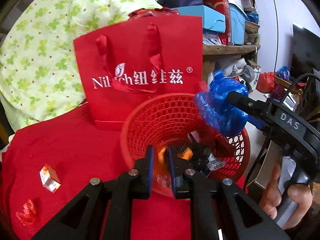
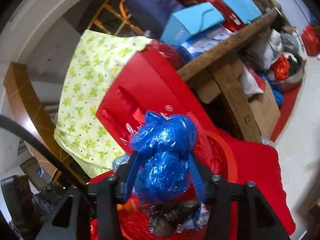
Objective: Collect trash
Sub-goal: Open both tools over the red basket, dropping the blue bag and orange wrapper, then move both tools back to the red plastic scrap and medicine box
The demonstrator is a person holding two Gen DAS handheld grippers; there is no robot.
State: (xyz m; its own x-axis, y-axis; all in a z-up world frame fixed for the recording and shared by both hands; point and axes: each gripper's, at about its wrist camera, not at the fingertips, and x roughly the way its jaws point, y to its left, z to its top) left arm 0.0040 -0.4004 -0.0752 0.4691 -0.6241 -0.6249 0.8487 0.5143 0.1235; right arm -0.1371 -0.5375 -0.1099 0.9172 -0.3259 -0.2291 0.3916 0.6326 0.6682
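A red mesh basket (image 1: 160, 116) stands on a red cloth (image 1: 70, 140) and holds several scraps, among them a black crumpled bag (image 2: 170, 216). My left gripper (image 1: 161, 152) hangs over its near rim. A blurred orange wrapper (image 1: 162, 156) lies loose between its pads, which do not press on it. My right gripper (image 2: 164, 154) is shut on a knotted blue plastic bag (image 2: 162, 160) above the basket's right side (image 2: 230, 156). The left wrist view shows that bag (image 1: 220, 108) at the black fingers (image 1: 240, 99). A small orange carton (image 1: 49, 178) and a crumpled red wrapper (image 1: 27, 212) lie on the cloth at left.
A red paper gift bag (image 1: 140, 60) stands upright right behind the basket. A green clover quilt (image 1: 40, 40) is heaped at the back left. A wooden shelf (image 2: 230, 50) stacked with boxes rises at the right. A person's hand (image 1: 280, 196) grips the right tool's handle.
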